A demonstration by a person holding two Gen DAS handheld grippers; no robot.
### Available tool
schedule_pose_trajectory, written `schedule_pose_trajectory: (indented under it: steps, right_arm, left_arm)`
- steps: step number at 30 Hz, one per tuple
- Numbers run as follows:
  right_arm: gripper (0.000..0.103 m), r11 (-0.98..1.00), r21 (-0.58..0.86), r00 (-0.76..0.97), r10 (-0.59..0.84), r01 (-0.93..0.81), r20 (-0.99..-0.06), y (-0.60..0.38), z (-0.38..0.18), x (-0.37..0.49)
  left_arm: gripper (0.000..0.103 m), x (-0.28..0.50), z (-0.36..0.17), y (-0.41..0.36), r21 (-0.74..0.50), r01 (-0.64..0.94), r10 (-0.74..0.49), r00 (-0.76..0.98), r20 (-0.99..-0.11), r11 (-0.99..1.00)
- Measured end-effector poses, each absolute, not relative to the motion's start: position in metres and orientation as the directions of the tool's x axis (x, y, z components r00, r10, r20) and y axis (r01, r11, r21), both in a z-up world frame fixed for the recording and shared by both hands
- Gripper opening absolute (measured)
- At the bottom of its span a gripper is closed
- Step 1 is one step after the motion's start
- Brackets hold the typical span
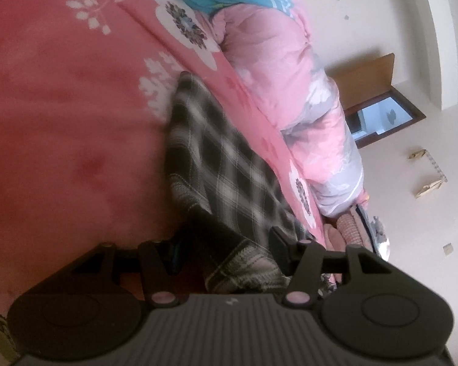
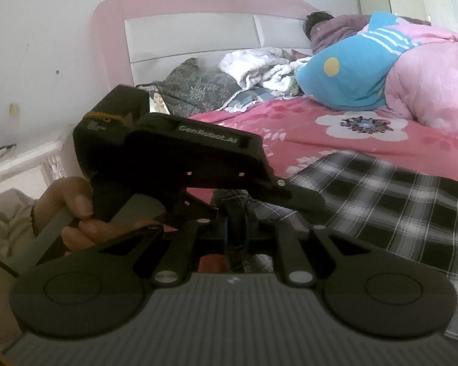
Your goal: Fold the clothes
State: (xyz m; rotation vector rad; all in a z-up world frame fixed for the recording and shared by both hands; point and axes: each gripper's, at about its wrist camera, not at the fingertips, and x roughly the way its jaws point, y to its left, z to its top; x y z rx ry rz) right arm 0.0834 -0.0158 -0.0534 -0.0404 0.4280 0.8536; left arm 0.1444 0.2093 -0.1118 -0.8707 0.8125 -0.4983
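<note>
A black-and-white plaid garment (image 1: 229, 158) lies spread on the pink floral bedsheet (image 1: 61, 106). My left gripper (image 1: 227, 250) stands open, jaws wide apart, with a bunched edge of the plaid cloth between them and a dark gap beside the left finger. In the right wrist view the plaid garment (image 2: 381, 201) stretches away to the right. My right gripper (image 2: 236, 222) is shut on a gathered fold of it. The left gripper's finger (image 2: 305, 198) reaches over the cloth just beyond, held by a person's hand (image 2: 73, 207).
A rolled pink quilt (image 2: 427, 85) and a blue cushion (image 2: 345, 73) lie along the far side of the bed. Pillows and a white blanket (image 2: 253, 67) pile against the pink headboard (image 2: 198, 9). A white nightstand (image 2: 24, 164) stands at the left.
</note>
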Motion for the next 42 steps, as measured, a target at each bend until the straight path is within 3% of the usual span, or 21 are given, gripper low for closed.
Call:
schedule_pose_trajectory:
  steps: [12, 19, 23, 24, 33, 42]
  right_arm:
    - [0.018, 0.74, 0.197, 0.624, 0.655, -0.643, -0.425, -0.082, -0.048, 0.064]
    - [0.029, 0.788, 0.377, 0.662, 0.614, -0.487, -0.43, -0.125, -0.025, 0.101]
    - [0.054, 0.757, 0.478, 0.613, 0.647, -0.446, -0.453, -0.124, -0.002, 0.142]
    - [0.055, 0.755, 0.487, 0.587, 0.652, -0.44, -0.481, -0.119, 0.002, 0.154]
    - [0.068, 0.796, 0.429, 0.41, 0.593, -0.426, -0.693, -0.032, 0.007, 0.239]
    - [0.078, 0.856, 0.292, 0.377, 0.462, -0.427, -0.803, 0.027, -0.009, 0.284]
  left_arm:
    - [0.047, 0.133, -0.1, 0.191, -0.702, 0.097, -0.582, 0.645, -0.495, 0.705]
    - [0.045, 0.123, -0.091, 0.175, -0.587, 0.142, -0.51, 0.681, -0.526, 0.797]
    - [0.042, 0.12, -0.092, 0.17, -0.548, 0.15, -0.484, 0.691, -0.537, 0.823]
    - [0.04, 0.12, -0.092, 0.17, -0.545, 0.15, -0.481, 0.693, -0.537, 0.825]
    - [0.032, 0.118, -0.091, 0.165, -0.507, 0.146, -0.449, 0.706, -0.548, 0.849]
    - [0.031, 0.116, -0.088, 0.157, -0.454, 0.152, -0.416, 0.711, -0.567, 0.878]
